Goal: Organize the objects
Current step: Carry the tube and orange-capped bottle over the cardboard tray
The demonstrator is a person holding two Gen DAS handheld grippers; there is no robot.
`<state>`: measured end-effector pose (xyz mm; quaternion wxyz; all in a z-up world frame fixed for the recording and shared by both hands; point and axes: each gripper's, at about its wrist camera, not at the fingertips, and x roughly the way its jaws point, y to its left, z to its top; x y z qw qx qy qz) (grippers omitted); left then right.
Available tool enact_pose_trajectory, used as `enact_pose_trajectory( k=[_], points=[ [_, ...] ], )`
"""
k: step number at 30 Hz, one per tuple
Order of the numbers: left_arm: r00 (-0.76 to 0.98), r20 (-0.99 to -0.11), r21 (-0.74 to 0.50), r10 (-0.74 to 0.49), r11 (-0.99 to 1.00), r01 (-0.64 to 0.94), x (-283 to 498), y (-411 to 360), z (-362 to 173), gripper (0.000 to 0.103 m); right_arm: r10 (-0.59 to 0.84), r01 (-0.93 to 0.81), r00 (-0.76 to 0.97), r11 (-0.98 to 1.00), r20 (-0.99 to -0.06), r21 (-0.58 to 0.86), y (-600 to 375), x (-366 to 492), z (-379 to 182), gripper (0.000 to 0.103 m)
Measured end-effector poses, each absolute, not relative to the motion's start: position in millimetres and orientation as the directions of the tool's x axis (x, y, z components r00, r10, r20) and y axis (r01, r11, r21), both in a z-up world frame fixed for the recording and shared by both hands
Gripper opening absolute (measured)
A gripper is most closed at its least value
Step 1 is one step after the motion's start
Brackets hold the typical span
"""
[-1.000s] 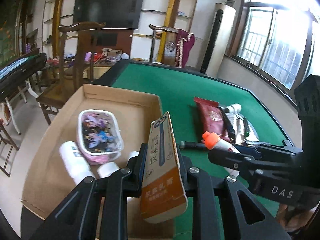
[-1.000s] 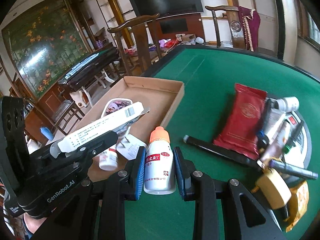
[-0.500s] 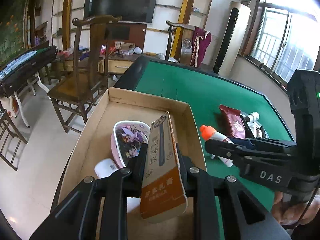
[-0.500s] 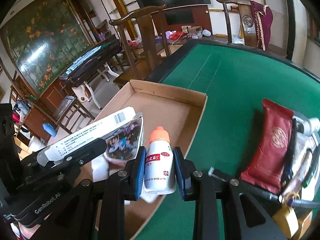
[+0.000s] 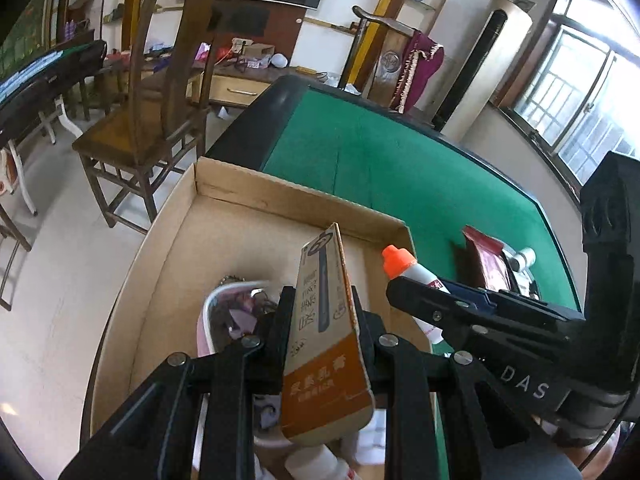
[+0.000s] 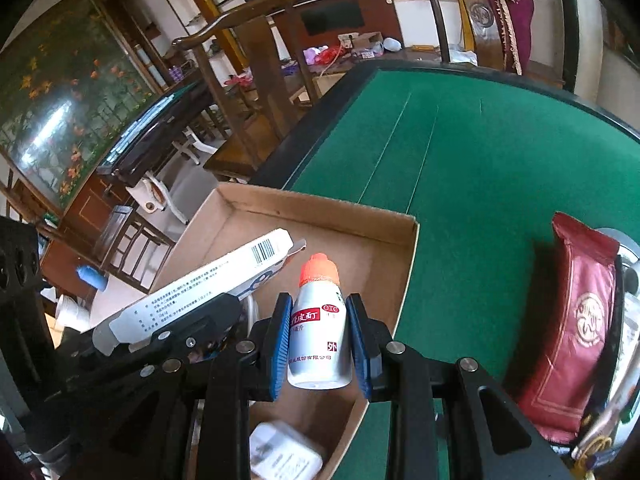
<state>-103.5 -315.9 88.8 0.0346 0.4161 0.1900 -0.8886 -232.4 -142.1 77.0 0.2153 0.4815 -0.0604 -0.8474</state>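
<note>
Cardboard tray [image 5: 280, 204]: sits at the left edge of the green table [image 5: 400, 168]. It has filled my view over the last second as both hands travelled toward it.
Tray contents: a pink-rimmed container [image 5: 224, 312] and a white bottle [image 5: 316, 464] lie under my left jaws.
Left gripper [image 5: 322, 320]: jaws narrow, clamped on a slim orange-and-white carton [image 5: 324, 344], which now hangs over the tray interior.
Right gripper [image 6: 320, 336]: blue pads clamped on a white medicine bottle with orange cap [image 6: 319, 320], upright, now above the tray's right wall [image 6: 404, 280], where earlier it was over green felt.
Remaining pile: red pouch [image 6: 576, 320] and other small items lie on the table, well apart to the right.
Judgement: both carries are nearly complete. Lowering and release inside the tray come next, and the bottle needs to clear the wall first.
</note>
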Motion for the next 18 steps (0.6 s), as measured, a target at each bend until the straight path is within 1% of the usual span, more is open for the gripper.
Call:
enact_pose_trajectory(
  k=[11, 18],
  points=[
    [-0.645, -0.756, -0.350, 0.110, -0.901, 0.256, -126, -321, 74, 0.022, -0.429, 0.216, -0.413, -0.903, -0.803, 0.372, -135, -263, 55, 0.030],
    [-0.649, -0.751, -0.368, 0.120, -0.893, 0.261, -128, -319, 71, 0.023, -0.436, 0.204, -0.409, -0.900, -0.802, 0.386, -134, -270, 51, 0.030]
  ],
)
